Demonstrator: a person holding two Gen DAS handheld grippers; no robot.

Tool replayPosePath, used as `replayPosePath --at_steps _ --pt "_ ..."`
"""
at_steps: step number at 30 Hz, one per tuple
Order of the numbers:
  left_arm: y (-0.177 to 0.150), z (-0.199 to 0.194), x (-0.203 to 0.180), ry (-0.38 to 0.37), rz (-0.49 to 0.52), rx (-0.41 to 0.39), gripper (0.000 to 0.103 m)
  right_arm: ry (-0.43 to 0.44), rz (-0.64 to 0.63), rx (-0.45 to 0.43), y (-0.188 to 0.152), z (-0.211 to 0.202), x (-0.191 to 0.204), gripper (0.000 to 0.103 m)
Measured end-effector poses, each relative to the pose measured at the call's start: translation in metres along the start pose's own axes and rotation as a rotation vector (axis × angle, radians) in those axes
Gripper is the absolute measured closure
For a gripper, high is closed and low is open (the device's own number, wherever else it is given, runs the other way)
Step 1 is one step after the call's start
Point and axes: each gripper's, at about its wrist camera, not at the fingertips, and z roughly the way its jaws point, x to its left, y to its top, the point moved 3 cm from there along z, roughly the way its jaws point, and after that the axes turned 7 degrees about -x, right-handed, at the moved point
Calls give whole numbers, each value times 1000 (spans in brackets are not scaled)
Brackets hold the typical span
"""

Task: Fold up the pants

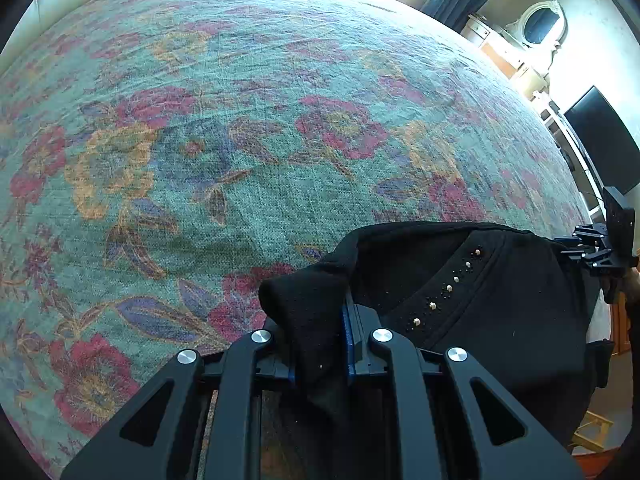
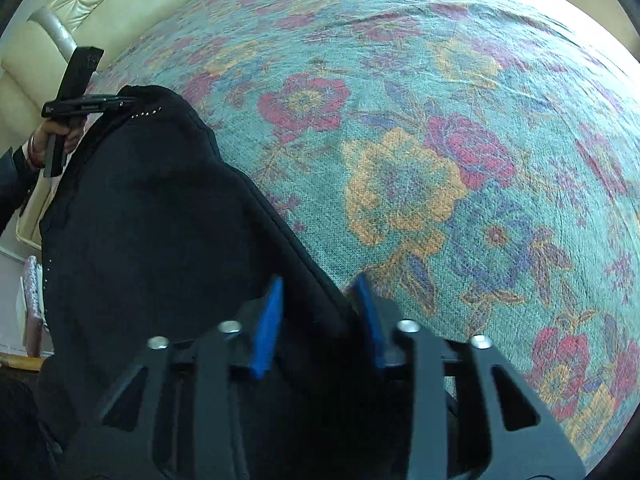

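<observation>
Both claws are clamped on the same black garment. Your left claw (image 1: pixel 320 344) has its blue pads pinched narrow on a bunched corner of the pants (image 1: pixel 460 312), and your right claw (image 2: pixel 316 320) grips a seamed edge of the cloth between its blue pads, which sit a little wider around the thicker fold. The pants hang stretched between the two claws, lifted above the floral rug (image 1: pixel 240 120); a row of small metal studs (image 1: pixel 448 288) runs along one seam near the top edge, so you seem to hold them at the waist end.

As for progress, I judge you are at the start: the cloth is held up and spread, no fold is visible, and nothing lies flat on the rug yet. Left to do, as far as I can tell: lay the pants down, bring one leg over the other, then fold lengthwise. How the legs hang below the claws is hidden.

Around you, the rug reaches far ahead with nothing lying on it in either view. A cream sofa (image 2: pixel 80 12) borders its far left side, and on the far right stand a dark screen (image 1: pixel 600 144) and a white mirror frame (image 1: pixel 540 24). None of these stands in your way.
</observation>
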Motion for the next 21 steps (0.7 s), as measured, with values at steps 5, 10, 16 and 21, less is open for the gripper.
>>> replayPosePath --at_steps 5,10,16,21 --pt "2 -12 -9 12 33 -70 95 -82 -44 -75 -7 -21 19 96" --pt "0 -58 -16 -103 7 -207 95 -209 -109 -272 -23 -77 59 96" --pt "-32 -125 -33 -228 -25 -326 94 -369 -238 -465 -86 -145 143 96" --pt "-95 -162 -37 -262 -72 -338 93 -427 -327 -445 -163 -142 211 96"
